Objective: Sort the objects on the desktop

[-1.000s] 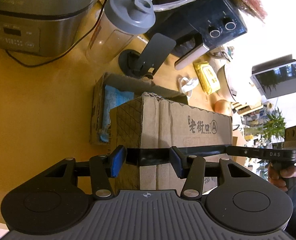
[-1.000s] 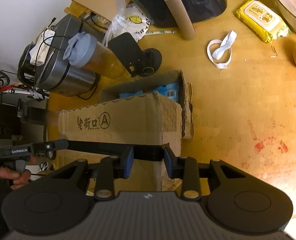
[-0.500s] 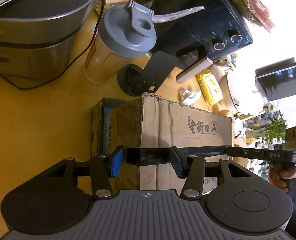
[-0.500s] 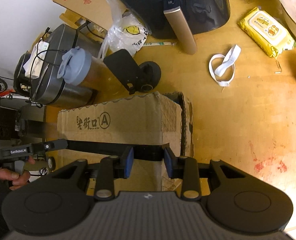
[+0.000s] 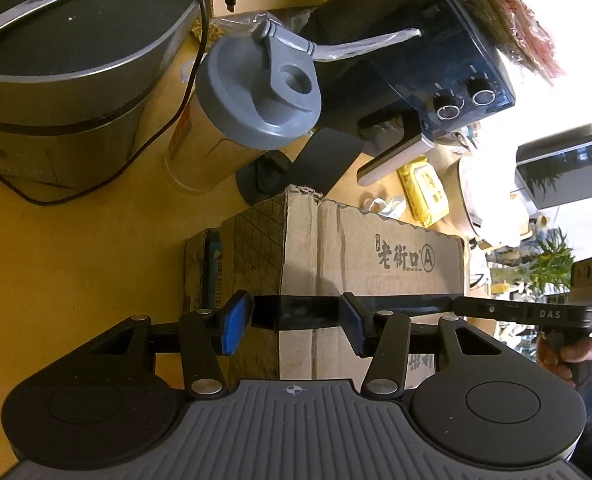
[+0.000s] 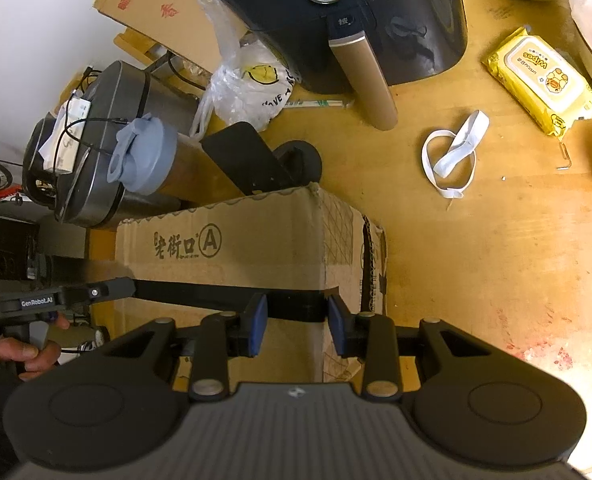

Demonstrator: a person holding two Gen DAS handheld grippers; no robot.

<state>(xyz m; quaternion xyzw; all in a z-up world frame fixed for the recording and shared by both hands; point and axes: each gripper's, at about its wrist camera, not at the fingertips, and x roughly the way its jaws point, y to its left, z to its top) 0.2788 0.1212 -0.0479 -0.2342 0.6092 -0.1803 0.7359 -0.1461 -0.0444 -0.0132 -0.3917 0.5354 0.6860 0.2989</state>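
Observation:
A brown cardboard box [image 5: 375, 256] with printed characters and a circled A stands on the wooden table; it also shows in the right wrist view [image 6: 232, 248]. My left gripper [image 5: 292, 320] is at one of its near corners and my right gripper [image 6: 294, 326] at the other, each with its blue-padded fingers apart on either side of the corner. A black strip runs across the box between both grippers. A blue packet [image 5: 214, 268] shows inside the box's open side.
A grey-lidded shaker bottle [image 5: 256, 100], a black phone stand [image 5: 296, 164], a rice cooker [image 5: 68, 64] and a dark air fryer [image 6: 355, 20] stand close behind the box. A white elastic band [image 6: 451, 152], yellow wipes [image 6: 539, 80] and a plastic bag [image 6: 248, 84] lie on the table.
Both grippers and the box have moved toward the back of the table; the shaker bottle, phone stand and air fryer are now closer. The jaws have not changed.

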